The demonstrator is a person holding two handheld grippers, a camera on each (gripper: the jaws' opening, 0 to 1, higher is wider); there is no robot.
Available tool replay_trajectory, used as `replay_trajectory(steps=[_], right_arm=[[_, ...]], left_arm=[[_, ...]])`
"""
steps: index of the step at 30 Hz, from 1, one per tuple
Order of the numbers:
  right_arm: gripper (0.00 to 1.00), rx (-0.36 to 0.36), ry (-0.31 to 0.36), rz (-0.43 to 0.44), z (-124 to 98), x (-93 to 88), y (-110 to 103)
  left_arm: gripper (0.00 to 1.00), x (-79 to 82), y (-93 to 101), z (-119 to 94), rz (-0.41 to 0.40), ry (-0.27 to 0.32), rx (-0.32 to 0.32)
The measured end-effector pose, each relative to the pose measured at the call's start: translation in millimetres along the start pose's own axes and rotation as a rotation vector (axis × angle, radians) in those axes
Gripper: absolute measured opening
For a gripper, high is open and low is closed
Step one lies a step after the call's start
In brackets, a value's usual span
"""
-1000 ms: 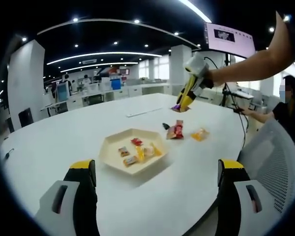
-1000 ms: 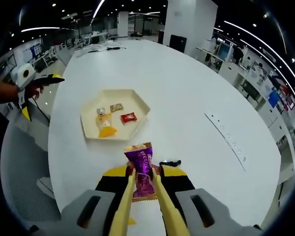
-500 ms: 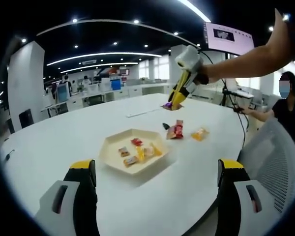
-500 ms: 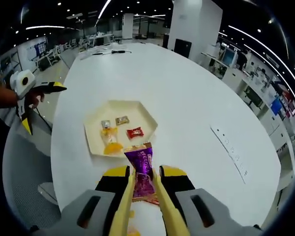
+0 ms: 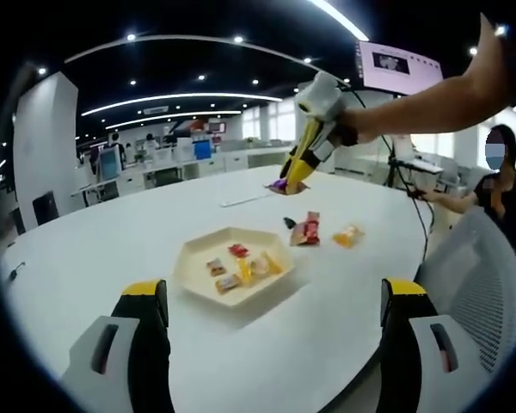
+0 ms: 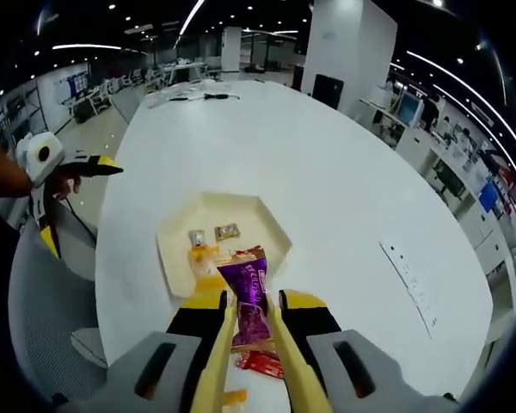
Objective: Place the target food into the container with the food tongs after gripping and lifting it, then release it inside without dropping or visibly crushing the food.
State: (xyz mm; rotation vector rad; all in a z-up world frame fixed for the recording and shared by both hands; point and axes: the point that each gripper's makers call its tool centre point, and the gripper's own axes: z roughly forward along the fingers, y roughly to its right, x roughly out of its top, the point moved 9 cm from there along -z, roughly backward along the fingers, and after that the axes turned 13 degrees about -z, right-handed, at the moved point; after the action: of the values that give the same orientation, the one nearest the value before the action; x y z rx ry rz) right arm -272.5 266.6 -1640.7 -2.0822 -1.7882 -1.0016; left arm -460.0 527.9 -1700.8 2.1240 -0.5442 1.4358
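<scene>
Right tool (image 6: pixel 251 303) presses yellow tongs (image 6: pixel 215 361) onto a purple snack packet (image 6: pixel 248 292), lower centre of the right gripper view, held above the tabletop (image 6: pixel 344 198) at the near edge of the cream hexagonal tray (image 6: pixel 271 225). Tray holds small wrapped snacks (image 5: pixel 241 265). Left tool (image 5: pixel 275 327) spread wide, holding nothing, bottom of the left gripper view.

From my right claw view, the purple packet (image 6: pixel 250 299) covers part of the tray (image 6: pixel 177 258) and the red wrapper (image 6: pixel 260 363) under it; its print is too blurred to read. In my left claw view the sweets (image 5: pixel 241 265) on the tray are too small to identify
</scene>
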Motion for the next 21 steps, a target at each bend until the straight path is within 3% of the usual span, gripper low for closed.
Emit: replay_trajectory(steps=[21], right_arm=[[0.23, 0.053, 0.020, -0.046, 39.6, 47.8, -5.3]], left_arm=[[0.98, -1.1, -1.3, -0.3, 0.012, -0.009, 0.014]])
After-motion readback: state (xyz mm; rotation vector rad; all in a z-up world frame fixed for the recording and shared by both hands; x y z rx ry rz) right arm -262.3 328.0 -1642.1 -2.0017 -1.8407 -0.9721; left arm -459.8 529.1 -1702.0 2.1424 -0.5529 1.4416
